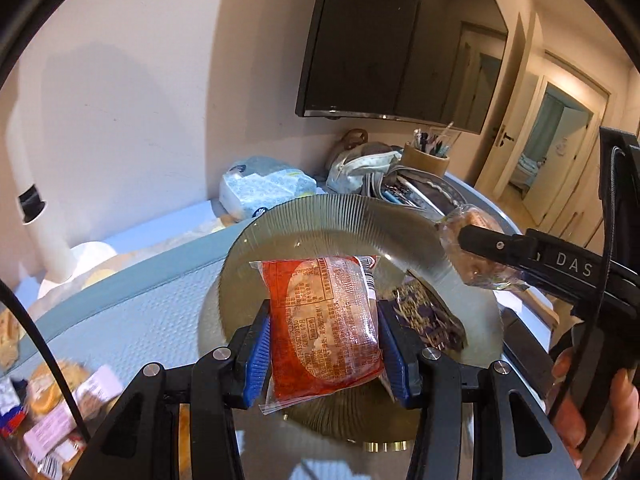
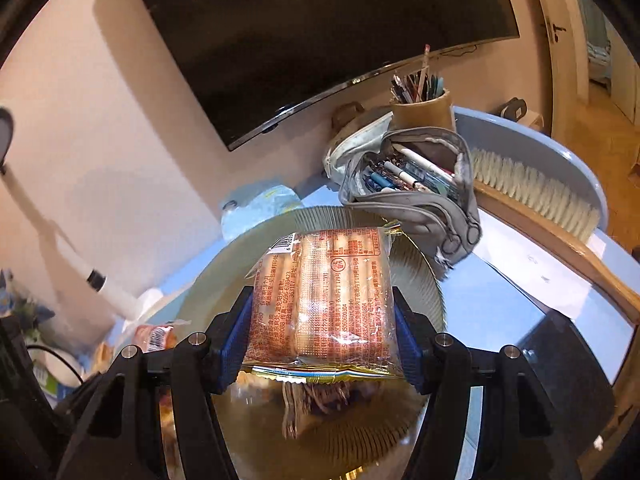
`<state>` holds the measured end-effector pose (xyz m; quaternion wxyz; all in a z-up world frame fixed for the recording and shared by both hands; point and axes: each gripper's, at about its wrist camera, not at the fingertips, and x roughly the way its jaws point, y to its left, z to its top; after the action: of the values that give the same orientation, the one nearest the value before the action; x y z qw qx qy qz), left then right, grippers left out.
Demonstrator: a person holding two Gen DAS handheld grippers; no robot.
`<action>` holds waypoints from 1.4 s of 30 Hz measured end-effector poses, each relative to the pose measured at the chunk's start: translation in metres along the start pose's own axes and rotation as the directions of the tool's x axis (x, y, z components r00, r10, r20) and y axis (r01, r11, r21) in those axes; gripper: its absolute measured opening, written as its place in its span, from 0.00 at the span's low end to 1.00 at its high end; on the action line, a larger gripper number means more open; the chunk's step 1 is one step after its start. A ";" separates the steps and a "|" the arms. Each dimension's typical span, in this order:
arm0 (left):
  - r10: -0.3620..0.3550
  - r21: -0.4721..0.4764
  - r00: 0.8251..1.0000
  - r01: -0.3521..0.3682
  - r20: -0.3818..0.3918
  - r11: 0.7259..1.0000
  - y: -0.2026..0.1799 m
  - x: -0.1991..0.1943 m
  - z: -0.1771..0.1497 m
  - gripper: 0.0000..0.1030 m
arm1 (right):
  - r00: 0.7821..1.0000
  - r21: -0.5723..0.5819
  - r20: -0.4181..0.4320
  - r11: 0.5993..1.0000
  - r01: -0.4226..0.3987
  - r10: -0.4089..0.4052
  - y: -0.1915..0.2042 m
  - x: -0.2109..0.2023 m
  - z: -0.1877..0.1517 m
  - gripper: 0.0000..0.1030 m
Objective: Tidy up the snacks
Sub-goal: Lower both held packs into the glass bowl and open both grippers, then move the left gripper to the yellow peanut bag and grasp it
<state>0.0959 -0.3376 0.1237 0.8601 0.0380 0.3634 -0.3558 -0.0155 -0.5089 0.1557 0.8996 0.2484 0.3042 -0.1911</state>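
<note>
My left gripper (image 1: 324,344) is shut on a red snack packet (image 1: 324,320) and holds it over a ribbed glass plate (image 1: 332,216). A dark purple snack packet (image 1: 430,316) lies on the plate to the right of it. My right gripper (image 2: 322,332) is shut on a clear packet of biscuits (image 2: 324,300) above the same plate (image 2: 320,216). In the left wrist view the right gripper (image 1: 464,236) reaches in from the right with that biscuit packet (image 1: 476,220) over the plate's right rim.
More snack packets (image 1: 60,408) lie on the blue table at lower left. Behind the plate are a tissue pack (image 1: 264,188), an open pencil case (image 2: 416,184), a pen cup (image 2: 422,108) and a brush (image 2: 536,196). A TV (image 1: 396,40) hangs on the wall.
</note>
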 end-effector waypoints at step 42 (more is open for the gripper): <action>0.525 -0.285 0.819 -0.460 0.229 0.841 0.195 -0.360 -0.097 0.73 | 0.920 -0.428 -0.247 0.817 -0.386 0.305 0.186 -0.015 -0.216 0.75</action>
<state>-0.0112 0.0490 0.2496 0.9664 -0.0169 0.2436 -0.0798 -0.0325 -0.2352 0.0771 0.9235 0.0900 0.3649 0.0767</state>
